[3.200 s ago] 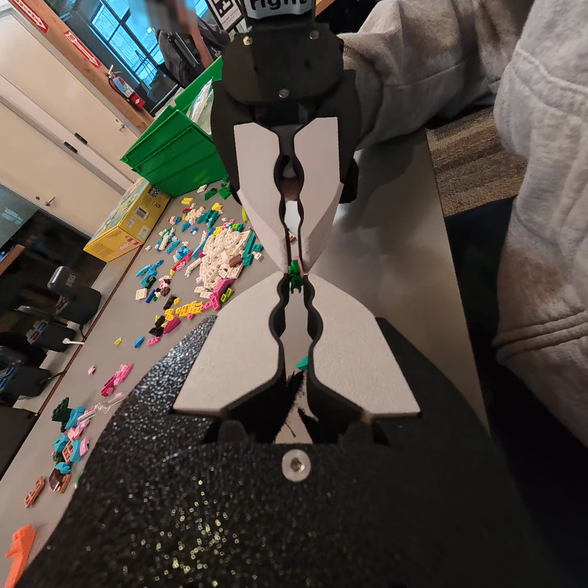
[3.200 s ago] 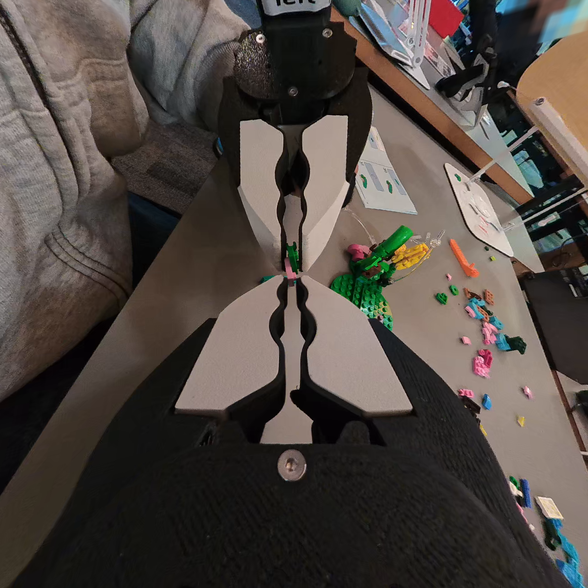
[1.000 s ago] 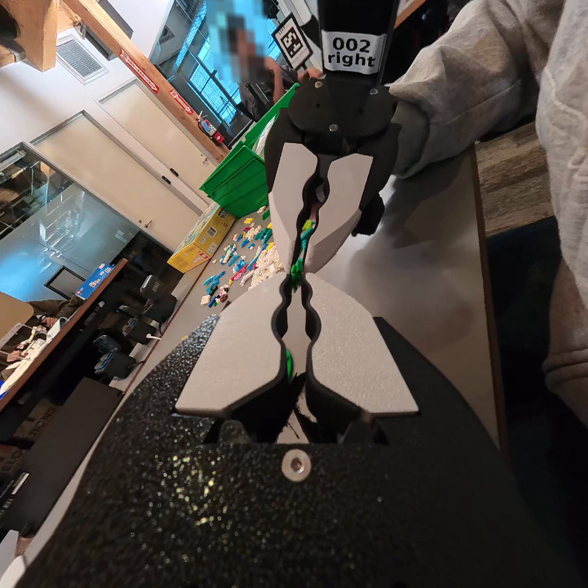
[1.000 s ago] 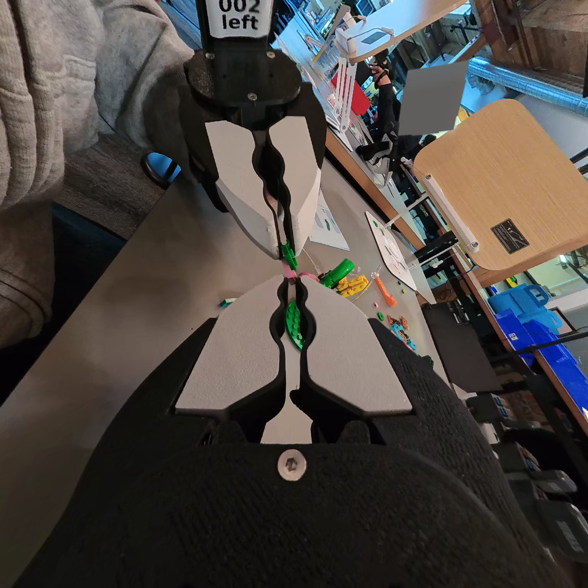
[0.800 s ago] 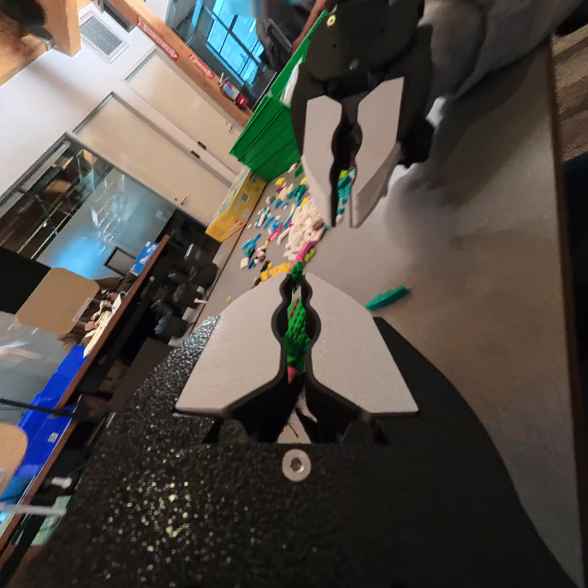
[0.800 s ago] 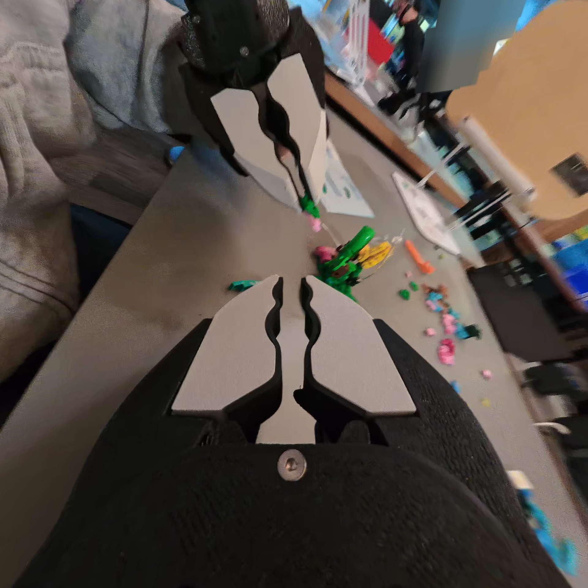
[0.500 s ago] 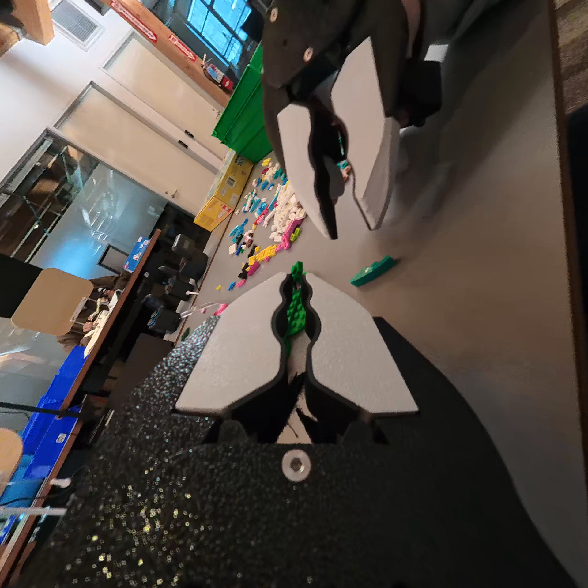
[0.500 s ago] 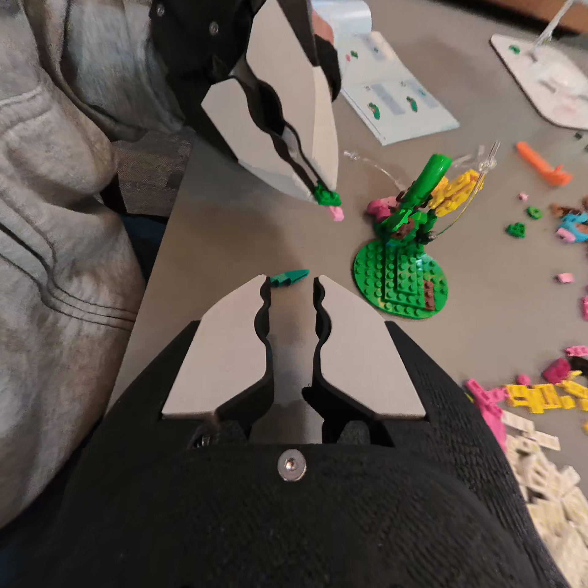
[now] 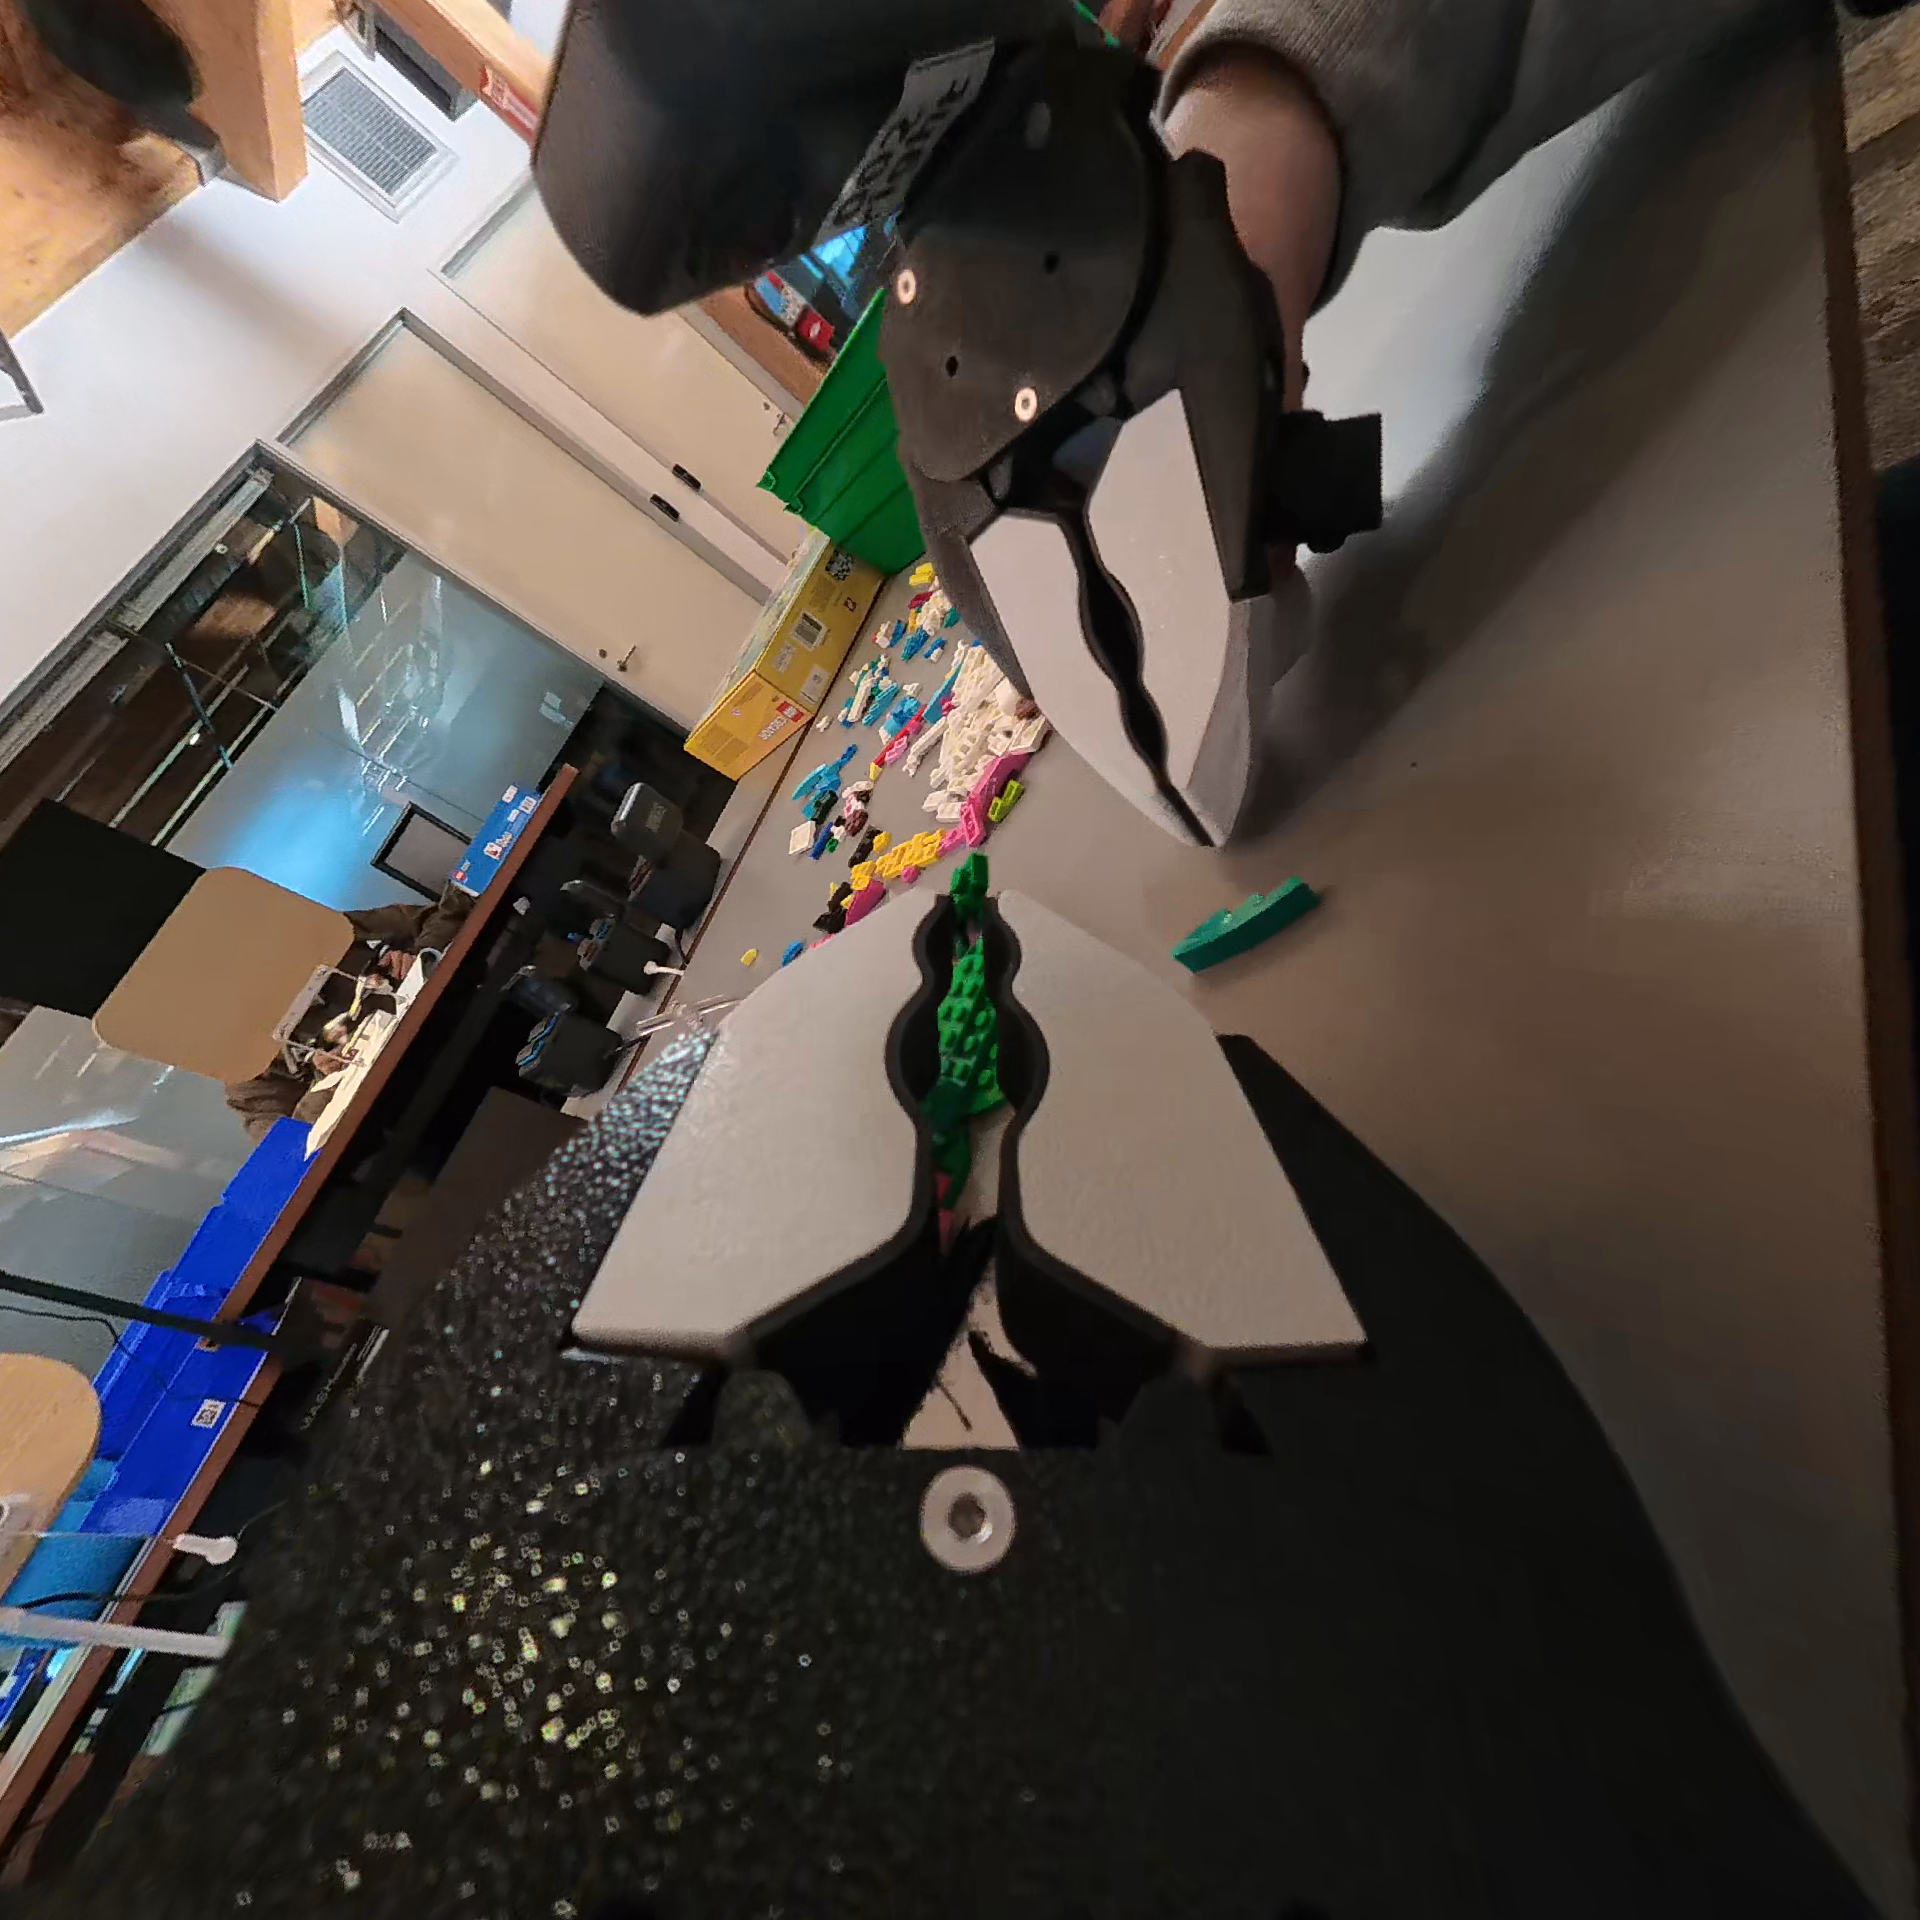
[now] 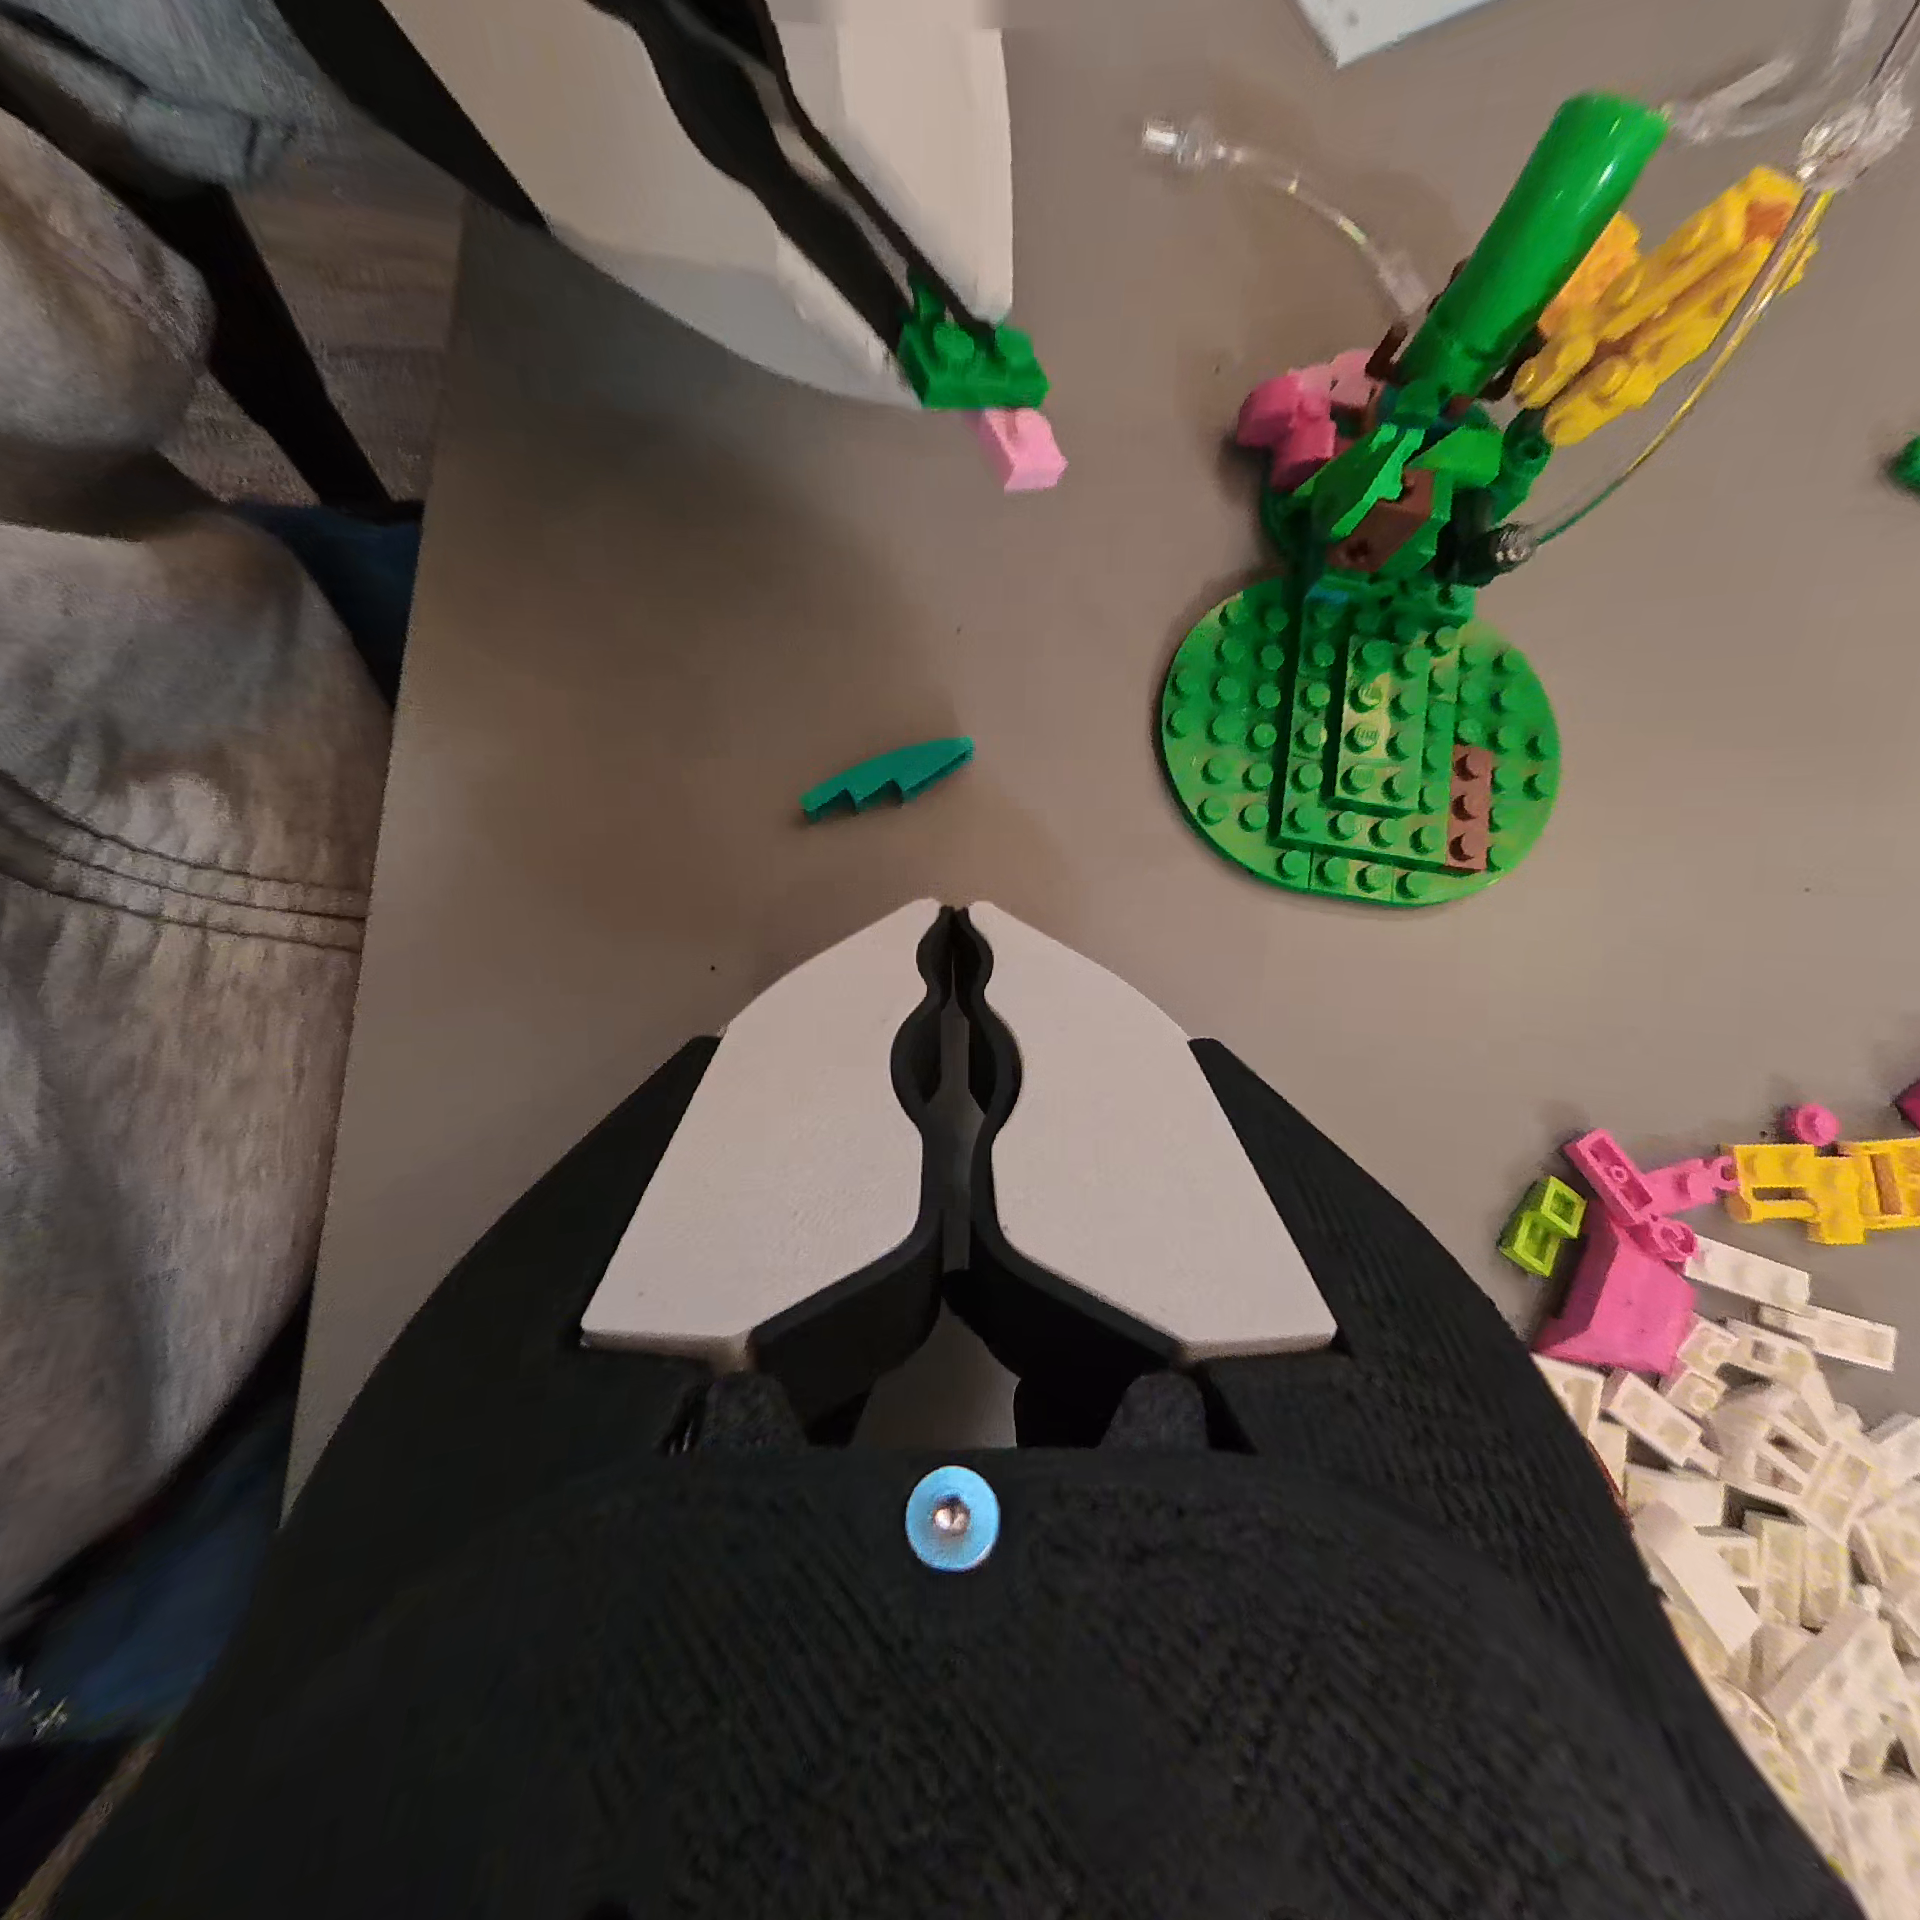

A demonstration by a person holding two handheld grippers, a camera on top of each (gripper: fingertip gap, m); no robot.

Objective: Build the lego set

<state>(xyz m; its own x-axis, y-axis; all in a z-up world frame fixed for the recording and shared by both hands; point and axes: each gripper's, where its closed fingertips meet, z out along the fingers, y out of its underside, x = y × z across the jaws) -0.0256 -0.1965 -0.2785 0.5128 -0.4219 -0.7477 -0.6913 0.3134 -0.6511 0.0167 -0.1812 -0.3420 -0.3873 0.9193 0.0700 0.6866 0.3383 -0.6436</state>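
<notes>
Green brick pieces with a pink brick (image 10: 1023,449) hanging off their end sit clamped in your left gripper (image 9: 968,902); its jaws are closed on this small green assembly (image 9: 966,1029), which runs back along the gap between the fingers and pokes out past the tips. In the right wrist view you see the same piece (image 10: 971,364) held above the grey surface (image 10: 644,644). Your right gripper (image 10: 951,914) has its jaws pressed together with nothing between them, tips pointing down close to the surface. Just ahead of them lies a teal leaf-shaped piece (image 10: 885,779), apart from both grippers. To its right stands a round green baseplate (image 10: 1226,727) carrying a built plant with a green stem (image 10: 1507,260), yellow (image 10: 1662,281) and pink parts. Farther right, white bricks (image 10: 1745,1455) lie heaped beside pink and yellow ones. A grey sleeve (image 10: 156,935) borders the surface on the left.
</notes>
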